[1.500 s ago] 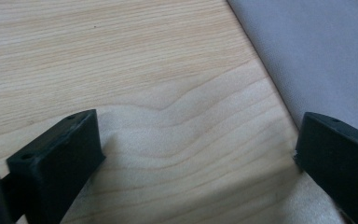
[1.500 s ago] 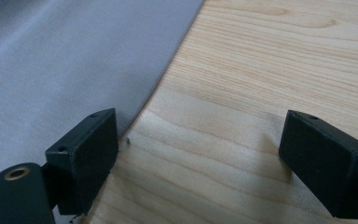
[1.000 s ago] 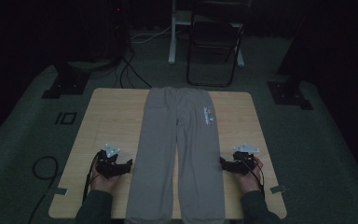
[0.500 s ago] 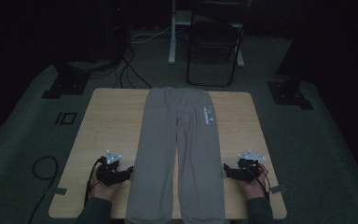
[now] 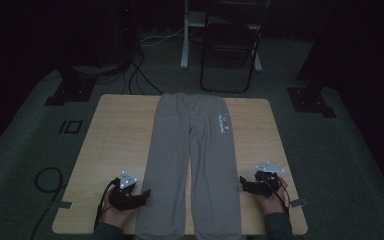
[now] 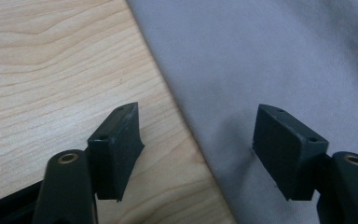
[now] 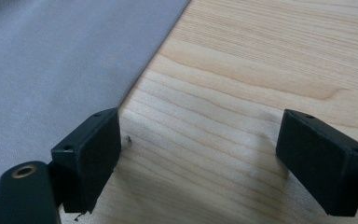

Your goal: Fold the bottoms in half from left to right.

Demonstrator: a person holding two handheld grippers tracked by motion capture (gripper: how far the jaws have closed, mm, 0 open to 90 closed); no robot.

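We see grey sweatpants [image 5: 195,165] lying flat down the middle of the counter [image 5: 115,135]. Our left gripper [image 5: 142,194] straddles one outer leg edge, jaws wide; our right gripper [image 5: 243,183], equally wide, sits just beside the other. We should slide under each hem evenly before pinching.

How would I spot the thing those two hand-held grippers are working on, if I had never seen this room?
Look at the light wooden table in the middle of the dark room. Laid flat down its centre is a pair of grey trousers, waistband at the far edge and legs running toward the person. It is the only cloth on the table, with a small coloured print near one hip.
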